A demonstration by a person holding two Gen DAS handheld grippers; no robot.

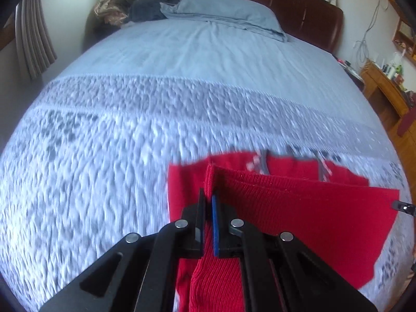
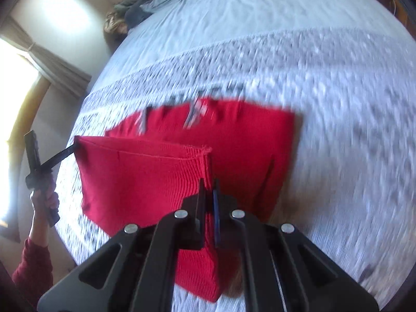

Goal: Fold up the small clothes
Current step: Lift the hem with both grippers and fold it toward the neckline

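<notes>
Red ribbed garment [image 1: 299,208] with white-and-grey trim in my black grippers, on pale blue bedspread [image 1: 182,78] banded with dimpled texture, blue pillow [image 1: 228,10]

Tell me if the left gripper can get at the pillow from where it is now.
Probably not. The left gripper is shut on the red garment at the near end of the bed; the pillow lies far off by the headboard.

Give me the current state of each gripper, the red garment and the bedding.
left gripper: shut on a corner of the ribbed hem.
right gripper: shut on the other hem corner.
red garment: partly folded, hem edge lifted taut between the grippers, the rest flat on the bed.
bedspread: spread flat.
pillow: lying at the headboard end.
</notes>
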